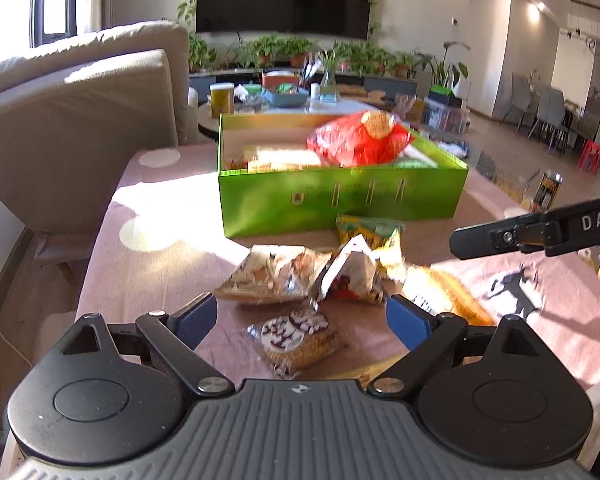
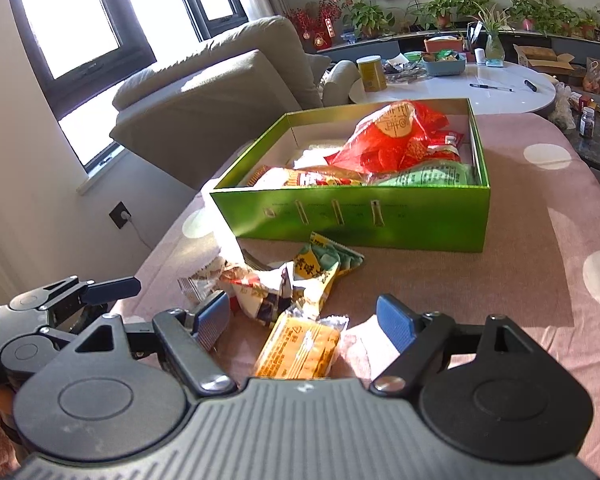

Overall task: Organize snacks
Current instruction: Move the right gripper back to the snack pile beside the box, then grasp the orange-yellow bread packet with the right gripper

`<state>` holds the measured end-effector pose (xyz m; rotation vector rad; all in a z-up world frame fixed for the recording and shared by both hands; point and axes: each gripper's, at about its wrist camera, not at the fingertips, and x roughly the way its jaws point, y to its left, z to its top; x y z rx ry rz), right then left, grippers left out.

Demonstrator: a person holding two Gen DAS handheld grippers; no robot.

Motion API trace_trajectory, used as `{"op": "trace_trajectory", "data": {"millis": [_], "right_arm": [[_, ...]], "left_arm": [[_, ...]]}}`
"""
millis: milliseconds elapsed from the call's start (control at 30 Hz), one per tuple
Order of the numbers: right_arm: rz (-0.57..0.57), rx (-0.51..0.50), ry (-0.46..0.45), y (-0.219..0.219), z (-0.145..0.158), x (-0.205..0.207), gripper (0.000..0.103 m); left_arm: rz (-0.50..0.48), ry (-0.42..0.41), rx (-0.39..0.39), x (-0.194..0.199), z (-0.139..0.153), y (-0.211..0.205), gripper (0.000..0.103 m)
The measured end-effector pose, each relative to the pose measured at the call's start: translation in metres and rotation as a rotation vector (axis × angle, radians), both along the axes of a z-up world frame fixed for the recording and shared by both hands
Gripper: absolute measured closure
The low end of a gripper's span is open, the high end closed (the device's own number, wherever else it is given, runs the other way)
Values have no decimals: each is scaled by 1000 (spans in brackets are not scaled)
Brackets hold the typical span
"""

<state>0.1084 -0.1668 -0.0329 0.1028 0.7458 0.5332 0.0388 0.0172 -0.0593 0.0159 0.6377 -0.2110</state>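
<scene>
Left wrist: right gripper [image 1: 466, 240] reads "DAS"; green box [image 1: 340, 200] lettering blurred

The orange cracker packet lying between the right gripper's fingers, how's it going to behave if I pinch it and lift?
The orange cracker packet looks flat and boxy, so probably fairly stiff and light. Its glossy film may slip on the pads. The contents probably crack if the open right gripper squeezes hard.

My glossy green cardboard box [image 2: 364, 220] sits on matt pink cloth over the tabletop [image 2: 540, 280]; the crinkly orange plastic wrapper [image 2: 300, 346] shines.
</scene>
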Motion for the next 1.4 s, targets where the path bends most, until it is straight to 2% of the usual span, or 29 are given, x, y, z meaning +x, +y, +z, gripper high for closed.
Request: {"op": "trace_trajectory", "data": {"millis": [267,367,500,600,800,933,1067,1133,1300,1400], "right_arm": [[12,-47,33,9,-15,1,25],[14,-53,41,9,-18,0,25],[20,-64,46,13,-21,-1,25],[33,-75,50,16,-23,-3,25],[52,-93,65,26,-29,-4,25],[44,-122,63,28,-32,-4,25],[39,-128,67,28,-35,-3,25],[39,-142,64,29,-37,-4,25],[36,-187,42,29,-39,-4,25],[26,-211,28,28,-41,-4,25]], "left_arm": [[-31,14,77,2,-11,-8,12],[-14,32,69,4,-13,-7,12],[60,87,41,13,-19,-4,12],[57,102,15,15,-22,-3,12],[81,131,29,20,-27,-8,12],[97,153,-10,23,-25,-7,12],[156,192,-52,33,-23,-6,12],[178,198,-24,39,-25,-11,12],[157,181,57,39,-32,-22,18],[156,165,59,38,-31,-20,28]]}}
